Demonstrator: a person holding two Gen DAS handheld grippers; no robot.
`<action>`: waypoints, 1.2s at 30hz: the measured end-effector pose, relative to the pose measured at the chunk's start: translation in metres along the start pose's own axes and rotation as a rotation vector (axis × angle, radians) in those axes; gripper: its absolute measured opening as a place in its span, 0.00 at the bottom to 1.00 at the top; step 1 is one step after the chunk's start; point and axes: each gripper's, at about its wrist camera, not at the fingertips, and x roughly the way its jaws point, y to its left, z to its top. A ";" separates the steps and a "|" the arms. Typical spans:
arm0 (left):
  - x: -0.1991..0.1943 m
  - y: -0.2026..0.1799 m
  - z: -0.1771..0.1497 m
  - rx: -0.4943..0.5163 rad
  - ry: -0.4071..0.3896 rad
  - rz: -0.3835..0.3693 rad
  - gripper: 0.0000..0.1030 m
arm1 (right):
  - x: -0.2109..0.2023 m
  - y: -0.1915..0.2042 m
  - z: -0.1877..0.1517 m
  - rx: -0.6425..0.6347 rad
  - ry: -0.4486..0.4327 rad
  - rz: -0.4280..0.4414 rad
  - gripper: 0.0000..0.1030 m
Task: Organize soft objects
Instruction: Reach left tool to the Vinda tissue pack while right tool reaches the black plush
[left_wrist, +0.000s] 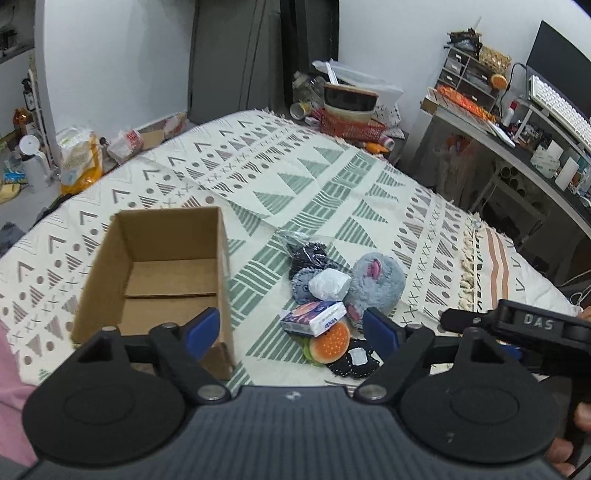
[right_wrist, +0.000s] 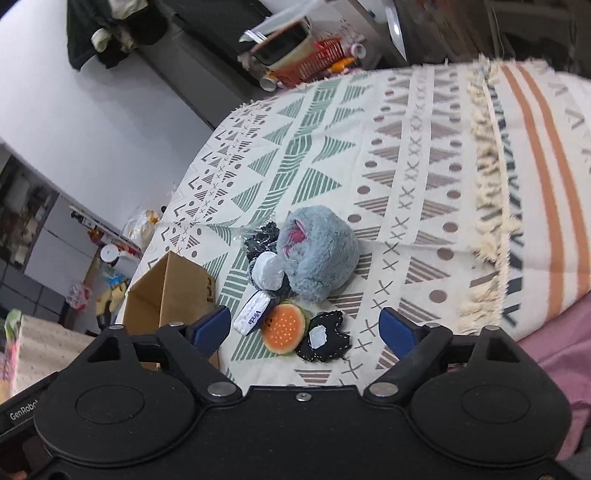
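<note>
Seen along my left gripper (left_wrist: 291, 328), its blue-padded fingers (left_wrist: 203, 326) stand wide apart and hold nothing, poised over a bed spread with a cream blanket patterned in green and brown triangles (left_wrist: 295, 177). An open brown cardboard box (left_wrist: 162, 269) sits empty on the blanket by the left finger. Just right of the box lies a heap of soft things: a grey furry plush with pink ears (left_wrist: 373, 280), a white crumpled packet (left_wrist: 330, 284), a blue and white tissue pack (left_wrist: 314, 317), an orange burger-shaped toy (left_wrist: 330, 341) and a black felt piece with white stitching (left_wrist: 354, 360). My right hand's tool pokes in at the right edge.

From my right gripper (right_wrist: 304, 328), the fingers likewise gape, empty, above the same pile: burger toy (right_wrist: 283, 328), felt piece (right_wrist: 324, 340), tissue pack (right_wrist: 253, 313), grey plush (right_wrist: 317, 254). The box (right_wrist: 166, 295) is at the left.
</note>
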 end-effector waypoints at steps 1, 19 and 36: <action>0.007 -0.002 0.000 0.005 0.009 -0.001 0.79 | 0.006 -0.003 -0.002 0.010 0.006 0.004 0.81; 0.092 -0.023 -0.011 0.122 0.118 0.000 0.69 | 0.066 -0.024 -0.009 0.074 0.133 0.019 0.67; 0.144 -0.045 -0.016 0.238 0.146 0.058 0.57 | 0.093 -0.050 -0.003 0.224 0.209 0.045 0.54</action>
